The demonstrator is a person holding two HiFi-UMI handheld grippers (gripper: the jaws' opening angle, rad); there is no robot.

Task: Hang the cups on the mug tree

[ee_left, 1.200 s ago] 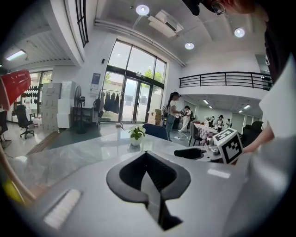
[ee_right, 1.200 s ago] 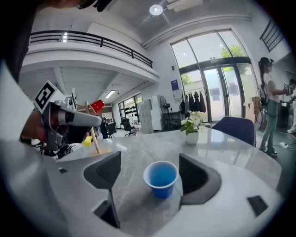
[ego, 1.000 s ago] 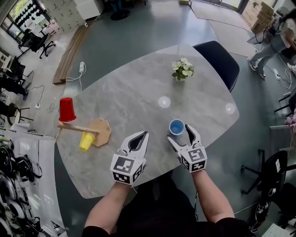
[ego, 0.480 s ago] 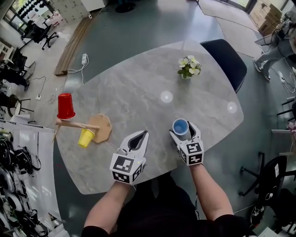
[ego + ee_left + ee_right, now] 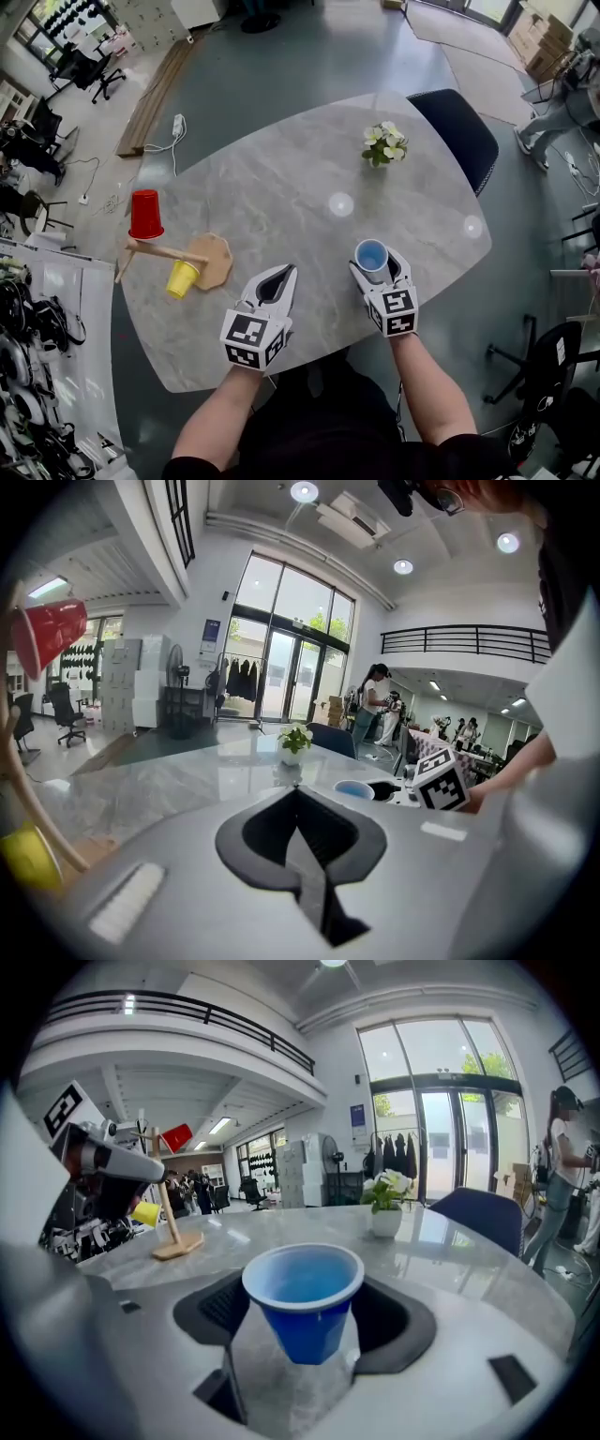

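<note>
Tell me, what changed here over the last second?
The right gripper slid forward around the blue plastic cup, which now stands between its open jaws, unlifted. The shut, empty left gripper and the red plastic cup and yellow plastic cup on the wooden mug tree stayed put.

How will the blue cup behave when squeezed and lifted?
The blue cup looks thin-walled and empty, so it is probably light and may dent under a hard squeeze. Its narrow base and wide rim suggest it tips easily if pushed.
</note>
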